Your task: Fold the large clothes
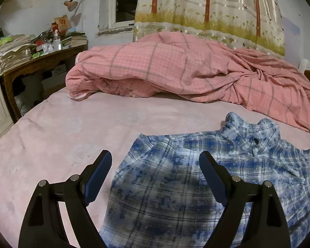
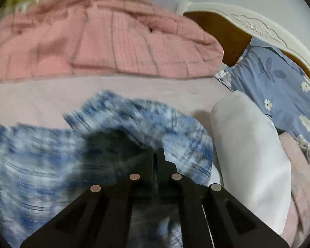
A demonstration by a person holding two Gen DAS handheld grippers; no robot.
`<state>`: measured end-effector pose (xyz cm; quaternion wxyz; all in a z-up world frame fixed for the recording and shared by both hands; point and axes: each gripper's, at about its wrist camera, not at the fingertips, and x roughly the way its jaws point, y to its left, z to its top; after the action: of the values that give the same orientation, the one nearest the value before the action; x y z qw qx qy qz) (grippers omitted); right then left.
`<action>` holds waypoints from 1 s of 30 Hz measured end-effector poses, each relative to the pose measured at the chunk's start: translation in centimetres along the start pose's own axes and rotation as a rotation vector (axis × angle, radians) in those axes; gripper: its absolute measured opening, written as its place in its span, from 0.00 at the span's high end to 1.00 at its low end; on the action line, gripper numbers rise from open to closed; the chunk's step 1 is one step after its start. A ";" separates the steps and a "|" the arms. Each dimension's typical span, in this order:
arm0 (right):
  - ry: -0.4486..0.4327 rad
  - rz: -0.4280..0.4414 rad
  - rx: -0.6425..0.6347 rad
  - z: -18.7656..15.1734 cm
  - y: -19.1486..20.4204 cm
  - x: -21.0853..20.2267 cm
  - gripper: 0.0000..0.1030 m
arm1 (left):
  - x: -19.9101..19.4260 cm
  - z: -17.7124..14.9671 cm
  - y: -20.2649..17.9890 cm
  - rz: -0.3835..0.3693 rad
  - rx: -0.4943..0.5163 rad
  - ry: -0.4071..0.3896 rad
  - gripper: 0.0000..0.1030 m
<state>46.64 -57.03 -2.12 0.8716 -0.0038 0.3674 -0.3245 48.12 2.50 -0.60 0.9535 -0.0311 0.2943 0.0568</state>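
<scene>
A blue and white plaid shirt [image 1: 196, 186] lies on the pink bed sheet [image 1: 62, 136], collar toward the far side. My left gripper [image 1: 155, 161] is open and empty, hovering over the shirt's left edge. In the right wrist view the shirt [image 2: 41, 155] is blurred by motion. My right gripper [image 2: 156, 153] is shut on a raised fold of the shirt, which bunches up in front of the fingers.
A crumpled pink checked duvet [image 1: 175, 68] fills the far side of the bed. A cluttered wooden side table [image 1: 37, 62] stands at the far left. A white pillow [image 2: 252, 150], a blue floral pillow [image 2: 279, 86] and the headboard [image 2: 248, 24] are at the right.
</scene>
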 end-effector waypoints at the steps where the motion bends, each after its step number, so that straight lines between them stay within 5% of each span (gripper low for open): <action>1: -0.023 0.036 0.020 0.3 -0.1 -1.3 0.97 | -0.2 0.1 0.0 -0.002 -0.005 -0.005 0.17; 6: -0.132 0.319 0.065 1.8 0.7 -8.8 0.97 | -1.1 0.3 -0.5 -0.027 -0.005 -0.021 0.17; 11: -0.226 0.449 -0.040 1.7 4.2 -15.5 0.97 | -2.0 0.5 -1.3 -0.055 0.005 -0.032 0.17; 15: -0.281 0.316 -0.086 1.2 5.5 -15.3 0.97 | -2.1 0.4 -1.7 -0.068 0.011 -0.032 0.17; 17: -0.235 0.235 -0.040 1.3 4.6 -12.2 0.76 | -2.0 0.3 -1.8 -0.071 0.012 -0.032 0.17; 19: -0.201 0.165 -0.007 1.2 3.4 -9.2 0.19 | -1.8 0.2 -1.9 -0.074 0.014 -0.030 0.17; 24: -0.130 -0.086 -0.042 0.5 0.3 -3.1 0.18 | -0.8 -0.1 -1.9 -0.059 0.010 -0.008 0.17; 27: -0.050 -0.132 -0.080 0.3 -0.2 -0.5 0.18 | -0.2 -0.3 -1.6 -0.054 0.008 0.008 0.17; 30: 0.002 -0.138 -0.082 -0.4 -0.6 1.6 0.30 | 0.0 -0.3 -1.5 -0.055 0.006 0.012 0.17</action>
<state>46.80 -58.32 -3.28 0.8459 -0.0642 0.3802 -0.3685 48.10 1.02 -0.83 0.9531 -0.0365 0.2991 0.0296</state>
